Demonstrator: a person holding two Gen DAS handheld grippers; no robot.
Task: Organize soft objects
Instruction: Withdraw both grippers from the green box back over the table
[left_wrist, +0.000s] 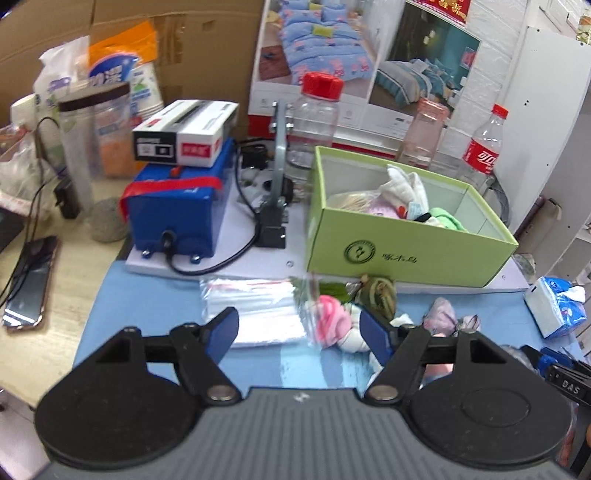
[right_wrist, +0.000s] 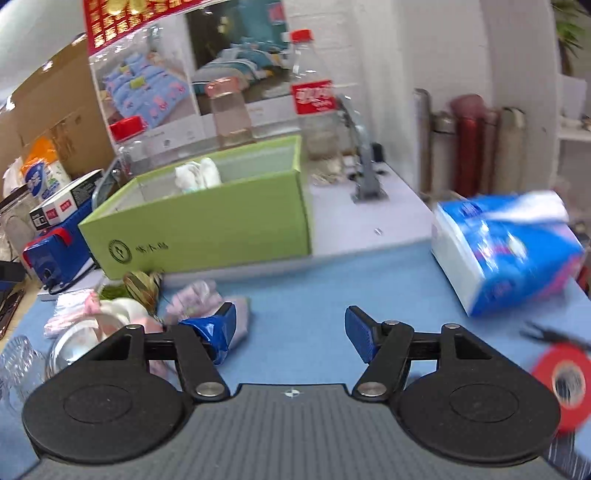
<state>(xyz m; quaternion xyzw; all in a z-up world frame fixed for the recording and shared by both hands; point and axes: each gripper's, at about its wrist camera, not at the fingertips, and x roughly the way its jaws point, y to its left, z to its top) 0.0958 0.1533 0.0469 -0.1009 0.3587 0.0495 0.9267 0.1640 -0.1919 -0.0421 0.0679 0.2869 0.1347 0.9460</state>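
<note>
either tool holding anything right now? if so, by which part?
Nothing is held. The left tool is open above the blue mat, near the bagged pink sock. The right tool is open too, with only mat between its fingers.

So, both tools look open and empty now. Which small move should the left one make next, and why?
Probably ease the left tool forward and down onto the pink and white soft item lying on the blue mat just ahead of it, then close. Its jaws stand open with nothing between them, and the green box behind already holds similar soft pieces.
</note>
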